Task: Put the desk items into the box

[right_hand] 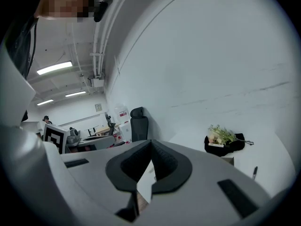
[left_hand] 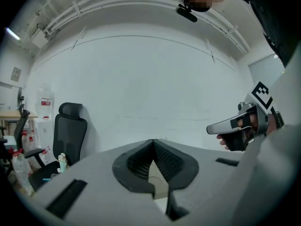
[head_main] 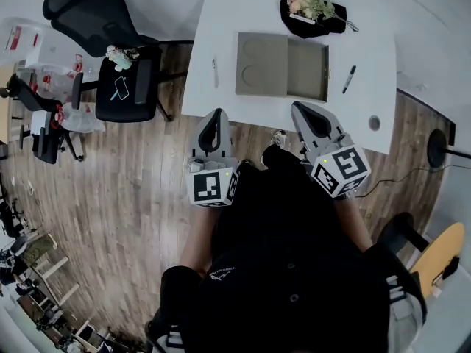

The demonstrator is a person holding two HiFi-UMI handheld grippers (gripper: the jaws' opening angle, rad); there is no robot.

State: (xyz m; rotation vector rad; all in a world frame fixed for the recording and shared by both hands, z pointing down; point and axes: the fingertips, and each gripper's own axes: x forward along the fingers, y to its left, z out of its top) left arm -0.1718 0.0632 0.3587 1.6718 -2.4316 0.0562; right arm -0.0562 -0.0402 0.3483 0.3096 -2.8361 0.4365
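Note:
On the white desk lies an open tan box, its lid folded out flat. Left of it lies a thin pen, and a black marker lies to its right. A black pouch with flowers sits behind the box and shows again in the right gripper view. My left gripper and right gripper hover close to my body, short of the desk's front edge. Both are shut, their tips touching and nothing between them.
A black office chair with a phone and a small figure on its seat stands left of the desk. A round cable hole marks the desk's near right corner. Wooden floor lies below me, with clutter at the far left.

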